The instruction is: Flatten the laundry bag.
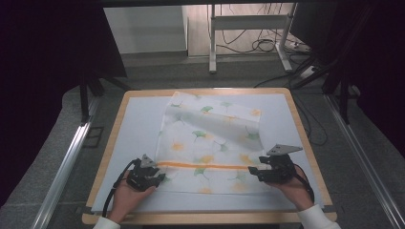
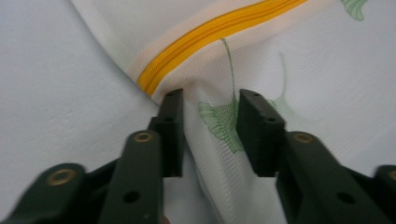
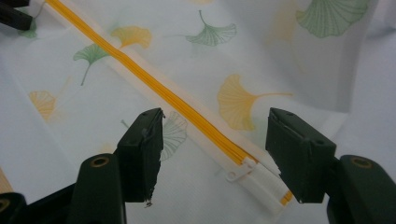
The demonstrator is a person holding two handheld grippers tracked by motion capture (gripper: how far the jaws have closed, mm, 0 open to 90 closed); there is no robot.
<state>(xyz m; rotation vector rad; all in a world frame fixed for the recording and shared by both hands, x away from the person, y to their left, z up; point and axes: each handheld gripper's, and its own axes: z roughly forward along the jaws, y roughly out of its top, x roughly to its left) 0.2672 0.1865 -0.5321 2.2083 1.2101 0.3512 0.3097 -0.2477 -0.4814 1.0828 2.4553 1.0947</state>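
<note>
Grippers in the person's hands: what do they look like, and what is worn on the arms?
Both the left gripper and right gripper are black, each topped by a grey three-cornered plate, with a black cable trailing back. Jaws are blocky black bars with brass-coloured rivets. White sleeves cover the wrists.

This is looking like a lab or recording room rather than a home. A wood-edged surface [image 1: 305, 143] under a pale mat is sitting on grey carpet between two metal rails [image 1: 62, 171], with dark curtains [image 1: 43, 57] hanging at nine and three o'clock. At twelve o'clock the white legs of a desk frame [image 1: 212, 43] are standing over loose cables [image 1: 258, 45] trailing across the floor, and a black stand [image 1: 86, 95] is rising at ten o'clock.
</note>
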